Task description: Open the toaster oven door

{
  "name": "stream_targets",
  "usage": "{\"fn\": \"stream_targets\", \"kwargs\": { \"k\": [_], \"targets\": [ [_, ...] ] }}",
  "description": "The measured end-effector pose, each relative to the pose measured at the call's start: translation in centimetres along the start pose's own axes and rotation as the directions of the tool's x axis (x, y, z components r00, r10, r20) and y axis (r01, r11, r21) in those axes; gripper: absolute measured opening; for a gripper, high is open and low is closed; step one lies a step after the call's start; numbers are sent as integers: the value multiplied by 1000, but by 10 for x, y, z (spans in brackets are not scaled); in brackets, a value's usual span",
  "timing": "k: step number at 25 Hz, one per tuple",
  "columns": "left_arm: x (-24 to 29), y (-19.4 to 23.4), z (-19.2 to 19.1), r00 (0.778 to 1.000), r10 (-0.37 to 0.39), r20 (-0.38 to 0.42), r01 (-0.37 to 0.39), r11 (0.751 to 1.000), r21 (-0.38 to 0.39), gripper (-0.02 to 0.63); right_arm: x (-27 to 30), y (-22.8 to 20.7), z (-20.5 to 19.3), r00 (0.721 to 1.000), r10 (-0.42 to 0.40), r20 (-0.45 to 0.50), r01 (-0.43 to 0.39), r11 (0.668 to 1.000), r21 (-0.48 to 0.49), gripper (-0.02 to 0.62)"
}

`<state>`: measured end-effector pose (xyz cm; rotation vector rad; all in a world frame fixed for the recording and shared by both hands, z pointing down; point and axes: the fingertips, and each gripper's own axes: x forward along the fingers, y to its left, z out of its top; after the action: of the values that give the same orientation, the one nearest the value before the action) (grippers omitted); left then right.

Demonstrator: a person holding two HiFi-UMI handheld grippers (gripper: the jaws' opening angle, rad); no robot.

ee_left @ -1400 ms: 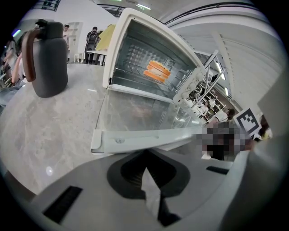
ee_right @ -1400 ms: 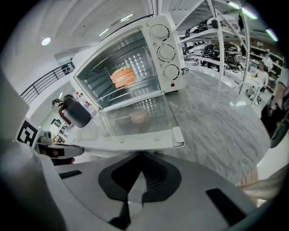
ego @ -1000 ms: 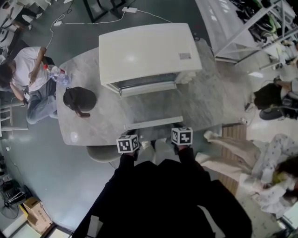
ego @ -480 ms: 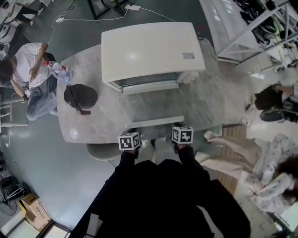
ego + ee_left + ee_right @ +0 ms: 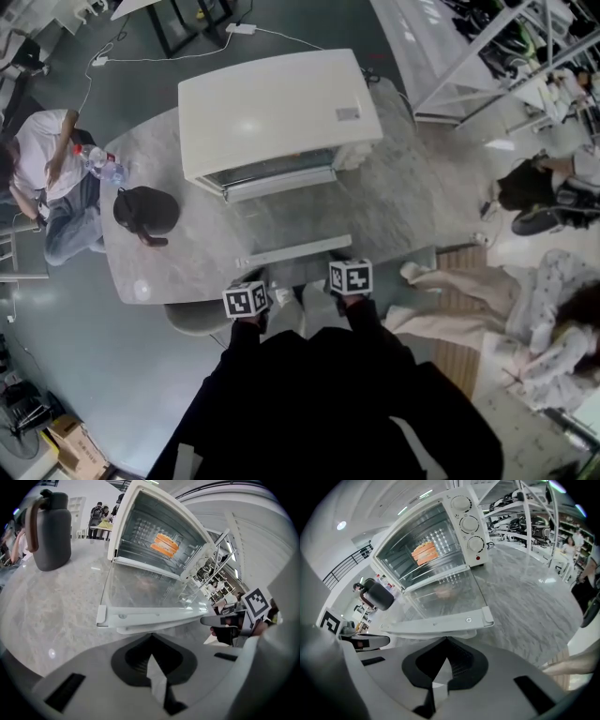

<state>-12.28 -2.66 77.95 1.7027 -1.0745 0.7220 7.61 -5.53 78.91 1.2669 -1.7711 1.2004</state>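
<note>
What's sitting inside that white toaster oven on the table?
Inside the white toaster oven, past its lowered glass door, an orange, bun-like food item rests on a wire rack. What lies under the rack cannot be made out.

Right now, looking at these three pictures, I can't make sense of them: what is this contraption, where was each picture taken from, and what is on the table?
There is no robot here: a person in black holds a two-jaw gripping tool in each hand. One picture comes from a camera on the person's head, looking down; the patterned cubes belong to the tools. The other two come from cameras riding on the left gripper and the right gripper, looking along their jaws. On the marble table stands a white toaster oven, its glass door folded down open, with something orange inside. A dark jug stands on the person's left. Both pairs of jaws are together and hold nothing, just short of the door's handle.
</note>
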Motion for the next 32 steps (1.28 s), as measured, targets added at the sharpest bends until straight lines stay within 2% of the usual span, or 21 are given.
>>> {"fn": "stream_targets", "kwargs": {
  "k": [4,8,14,21,28,32],
  "targets": [
    [-15,-12,1,999,0,50,0,1000,9,3,-20,8,1,999,-7,45,7,1000,-14,3],
    [-31,-20,16,993,-3,121,-3,999,49,3,-40,21,15,992,28,127,-20,998,-64,3],
    [-79,-49,60,965,-32,259,0,993,121,3,-90,45,55,951,95,295,-65,992,-110,3],
    [-139,-80,114,897,-83,433,-6,980,200,3,-166,76,111,849,153,506,-79,983,-165,3],
    [-198,-114,156,817,-152,556,2,965,261,3,-219,104,142,765,216,607,-111,972,-206,3],
    [-223,-131,169,781,-163,603,-56,943,327,3,-245,115,153,715,238,658,-121,968,-219,3]
  ]
}}
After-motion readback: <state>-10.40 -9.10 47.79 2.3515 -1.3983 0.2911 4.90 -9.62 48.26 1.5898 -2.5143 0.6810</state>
